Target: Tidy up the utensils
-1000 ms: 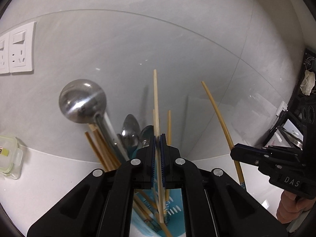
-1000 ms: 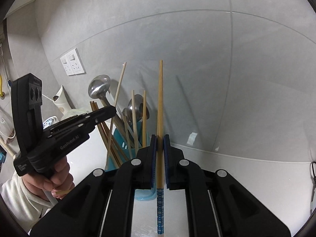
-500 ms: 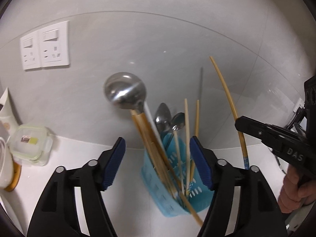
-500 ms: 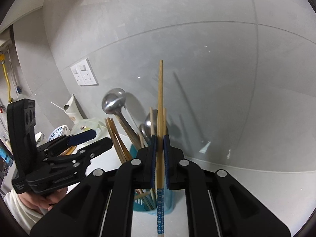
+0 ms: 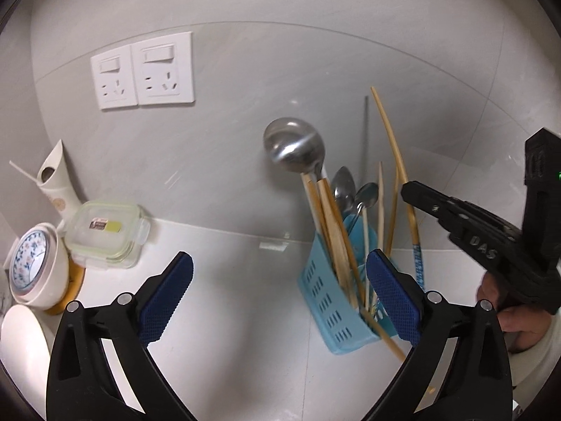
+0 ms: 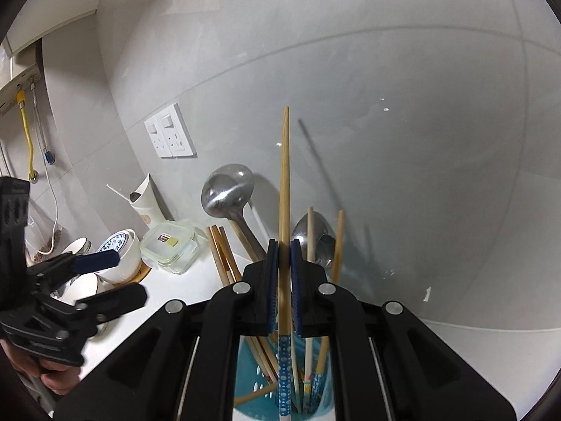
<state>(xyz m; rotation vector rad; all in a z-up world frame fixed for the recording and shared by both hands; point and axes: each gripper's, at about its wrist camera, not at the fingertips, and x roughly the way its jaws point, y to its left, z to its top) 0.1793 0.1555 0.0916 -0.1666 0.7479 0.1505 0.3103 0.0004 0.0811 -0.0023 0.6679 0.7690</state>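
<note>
In the left wrist view, the left claw stands spread and is opening to its widest, with nothing pressed between its blue ribbed pads; it hangs above the white counter. At about four o'clock from the view's centre stands the light blue perforated plastic utensil basket, tilted slightly, already holding a steel ladle, two steel spoons and several plain bamboo chopsticks that lean against one another because the basket is loosely filled. At three o'clock the right claw comes in from the side, pinching a bamboo chopstick with a blue dotted end over the basket. A clear plastic lidded food box and a white bowl with blue pattern sit at nine o'clock, well apart from the basket. In the right wrist view, the right claw is pressed together on the dotted-end chopstick, which runs straight up toward twelve o'clock while its blue end dips into the basket at six o'clock; held upright like this, it looks ready to be let go so it can drop among the others. The left claw shows at eight o'clock, empty, off to the side of the basket.
</note>
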